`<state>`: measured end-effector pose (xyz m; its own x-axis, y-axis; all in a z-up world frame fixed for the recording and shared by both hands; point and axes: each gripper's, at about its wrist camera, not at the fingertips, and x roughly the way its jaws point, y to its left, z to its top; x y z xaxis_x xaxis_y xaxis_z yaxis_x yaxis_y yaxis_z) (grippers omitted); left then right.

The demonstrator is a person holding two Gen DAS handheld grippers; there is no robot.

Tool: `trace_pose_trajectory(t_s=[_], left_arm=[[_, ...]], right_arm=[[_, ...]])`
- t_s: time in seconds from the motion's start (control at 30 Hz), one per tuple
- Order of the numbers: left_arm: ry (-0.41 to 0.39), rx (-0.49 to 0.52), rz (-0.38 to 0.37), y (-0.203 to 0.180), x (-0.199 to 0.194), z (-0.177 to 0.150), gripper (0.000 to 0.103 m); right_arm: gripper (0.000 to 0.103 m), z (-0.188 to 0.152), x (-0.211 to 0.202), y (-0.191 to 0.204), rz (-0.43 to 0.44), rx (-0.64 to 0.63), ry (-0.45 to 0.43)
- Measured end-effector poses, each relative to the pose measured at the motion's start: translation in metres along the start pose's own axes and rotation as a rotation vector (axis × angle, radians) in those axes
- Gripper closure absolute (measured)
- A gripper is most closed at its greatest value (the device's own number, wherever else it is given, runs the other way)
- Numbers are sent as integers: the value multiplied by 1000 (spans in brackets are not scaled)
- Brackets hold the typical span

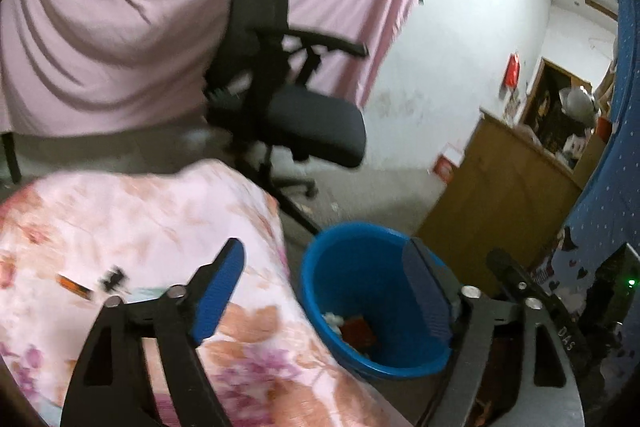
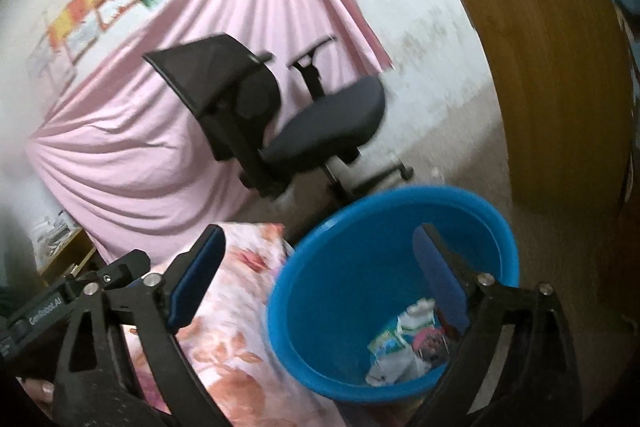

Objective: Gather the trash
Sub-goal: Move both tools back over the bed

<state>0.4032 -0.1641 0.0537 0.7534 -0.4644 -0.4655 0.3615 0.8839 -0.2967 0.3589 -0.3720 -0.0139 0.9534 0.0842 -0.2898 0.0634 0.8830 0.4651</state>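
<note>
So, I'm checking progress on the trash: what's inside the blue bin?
The blue bin holds crumpled wrappers, with a red piece and a white wad. The near wall and a hand-held gripper finger hide the rest of the bottom.

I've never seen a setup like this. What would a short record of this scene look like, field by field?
Place: a room with a black office chair before a pink sheet
Bin: blue bin beside a floral cloth
Bin contents: wrappers and paper
On the cloth: small orange item, small black item
Left gripper: jaws open, empty
Right gripper: jaws open, empty
</note>
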Motion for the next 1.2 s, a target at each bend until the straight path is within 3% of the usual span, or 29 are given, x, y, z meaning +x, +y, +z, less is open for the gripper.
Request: trace_pose_trajectory(t_s=[0.1, 0.2, 0.3, 0.6, 0.83, 1.2], left_arm=[[-95, 20, 41, 10, -30, 1, 22], [-166, 39, 103, 21, -59, -2, 6], [-246, 41, 161, 34, -88, -9, 4], [-312, 1, 270, 74, -142, -34, 4], [-243, -37, 346, 108, -163, -60, 4], [21, -51, 340, 137, -140, -91, 4]], right_arm=[[0, 2, -10, 16, 35, -46, -58], [0, 1, -20, 37, 76, -114, -118], [0, -3, -26, 59, 126, -190, -145], [0, -29, -39, 128, 266, -402, -163], [0, -51, -27, 155, 304, -496, -82], [0, -66, 5, 152, 247, -519, 124]])
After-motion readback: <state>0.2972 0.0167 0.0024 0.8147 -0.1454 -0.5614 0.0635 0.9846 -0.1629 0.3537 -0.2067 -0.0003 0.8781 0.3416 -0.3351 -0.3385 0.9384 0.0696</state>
